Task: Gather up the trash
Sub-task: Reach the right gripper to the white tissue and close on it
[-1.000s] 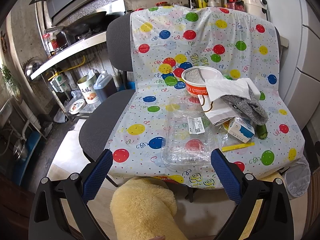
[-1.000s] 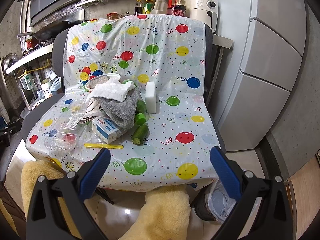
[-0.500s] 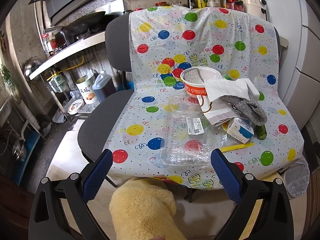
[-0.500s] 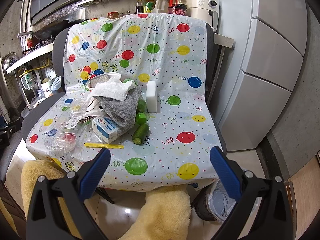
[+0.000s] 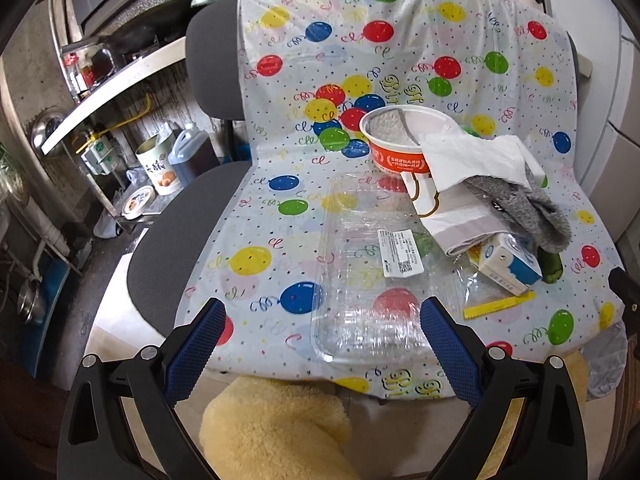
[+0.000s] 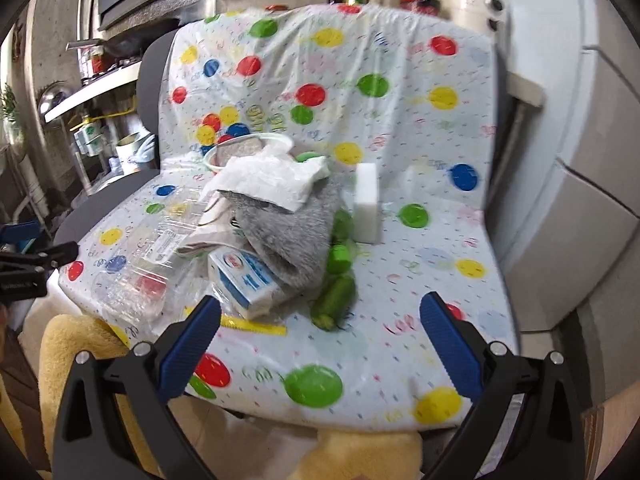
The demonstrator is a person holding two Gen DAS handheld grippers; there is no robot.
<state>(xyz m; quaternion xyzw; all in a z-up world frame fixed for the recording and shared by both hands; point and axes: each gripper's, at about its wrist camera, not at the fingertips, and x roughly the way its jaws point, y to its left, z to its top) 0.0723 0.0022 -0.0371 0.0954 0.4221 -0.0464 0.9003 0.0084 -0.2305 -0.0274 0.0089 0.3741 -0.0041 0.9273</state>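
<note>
Fingers [image 5: 198,342] of both grippers spread wide, holding nothing, above clear tray [image 5: 372,280].

A chair seat draped in a balloon-print cover [image 5: 280,216] carries the clutter. A clear plastic tray [image 5: 372,280] lies flat at its front edge. Behind the tray stands 1 red-and-white paper bowl [image 5: 400,140]. Right of the tray lie a white paper bag [image 5: 460,220], 1 small carton [image 5: 508,264] and a yellow strip [image 5: 500,306]. Further right, well apart, 1 white block [image 6: 367,208] stands upright.
</note>
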